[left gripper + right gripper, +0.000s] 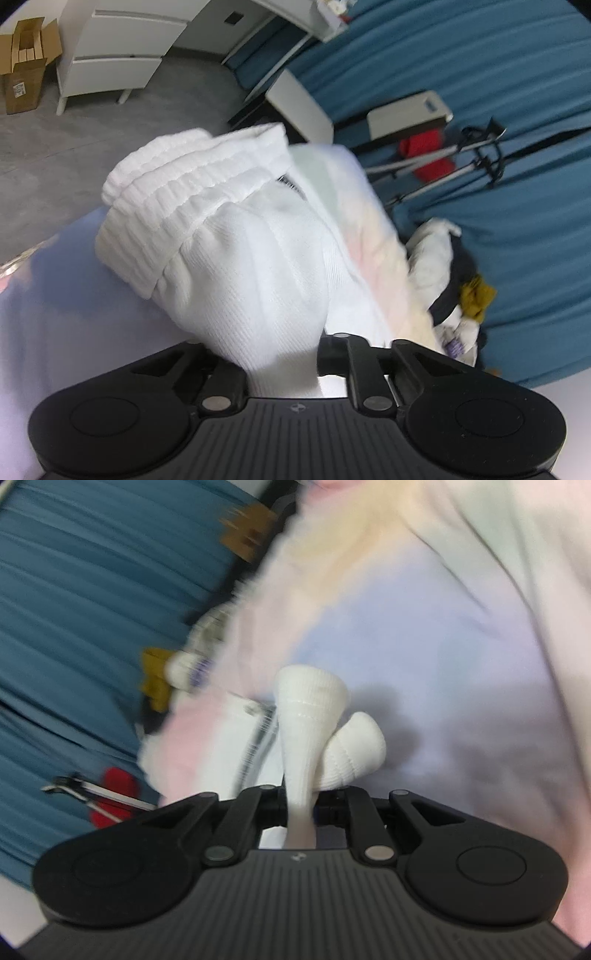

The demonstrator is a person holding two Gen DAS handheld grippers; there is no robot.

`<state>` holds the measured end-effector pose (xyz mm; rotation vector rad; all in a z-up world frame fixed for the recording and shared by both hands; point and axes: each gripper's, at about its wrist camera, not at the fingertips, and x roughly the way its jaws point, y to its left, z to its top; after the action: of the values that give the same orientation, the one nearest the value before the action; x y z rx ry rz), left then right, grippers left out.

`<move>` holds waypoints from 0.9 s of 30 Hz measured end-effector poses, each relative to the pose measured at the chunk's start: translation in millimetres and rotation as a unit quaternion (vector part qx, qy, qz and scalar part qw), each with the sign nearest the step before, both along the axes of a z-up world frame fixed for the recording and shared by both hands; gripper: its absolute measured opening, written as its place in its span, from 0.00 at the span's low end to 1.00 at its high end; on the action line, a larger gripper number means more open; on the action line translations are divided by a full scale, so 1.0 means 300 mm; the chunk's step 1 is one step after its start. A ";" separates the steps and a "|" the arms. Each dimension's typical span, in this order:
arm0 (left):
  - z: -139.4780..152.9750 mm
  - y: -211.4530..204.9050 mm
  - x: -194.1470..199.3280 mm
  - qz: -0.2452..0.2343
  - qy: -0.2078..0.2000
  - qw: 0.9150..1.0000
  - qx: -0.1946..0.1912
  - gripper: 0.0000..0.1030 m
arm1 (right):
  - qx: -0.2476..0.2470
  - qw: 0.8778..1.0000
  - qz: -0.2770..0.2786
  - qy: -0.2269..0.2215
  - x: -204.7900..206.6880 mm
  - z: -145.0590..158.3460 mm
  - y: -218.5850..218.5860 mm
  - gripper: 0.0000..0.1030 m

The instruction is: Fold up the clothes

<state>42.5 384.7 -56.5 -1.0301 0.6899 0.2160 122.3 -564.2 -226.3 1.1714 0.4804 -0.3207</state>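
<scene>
In the left wrist view, a pair of white ribbed socks [229, 243] bulges out of my left gripper [284, 369], cuffs bunched at the upper left. The jaws are shut on the sock fabric, which hides the fingertips. In the right wrist view, my right gripper [301, 812] is shut on the thin part of the white socks [306, 709], and two rounded toe ends stick up past the jaws. Under both grippers lies a pastel tie-dye garment [424, 627] in pink, yellow and lavender, also visible behind the socks as the pastel garment [369, 236].
A pile of white, black and mustard clothes [454, 280] lies right of the garment. A blue curtain [480, 55] hangs behind it, with a tripod [461, 155] and a red item [424, 147]. White drawers [118, 55] and a cardboard box [26, 66] stand on the grey floor.
</scene>
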 end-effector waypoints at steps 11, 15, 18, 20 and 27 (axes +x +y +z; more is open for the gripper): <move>0.165 -0.184 -0.215 -0.088 0.006 0.984 0.155 0.54 | 0.016 1.000 0.003 -0.003 -0.010 -0.041 -0.003 0.11; 0.246 -0.296 -0.242 -0.126 -0.026 0.971 0.204 0.55 | 0.005 1.000 0.007 -0.004 -0.009 -0.030 0.000 0.11; 0.290 -0.393 -0.230 -0.141 -0.050 0.964 0.219 0.60 | 0.005 1.000 0.005 -0.008 -0.017 -0.026 0.000 0.11; 0.300 -0.466 -0.207 -0.156 -0.063 0.959 0.228 0.63 | 0.005 1.000 0.003 -0.012 -0.022 -0.020 0.002 0.11; 0.225 -0.750 -0.038 -0.207 -0.001 0.935 0.288 0.65 | -0.025 0.999 0.004 -0.029 -0.017 0.017 0.017 0.11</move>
<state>31.2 159.8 10.9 -0.3095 0.7653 0.0402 117.1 -559.1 -221.3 1.1275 0.4249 -0.2899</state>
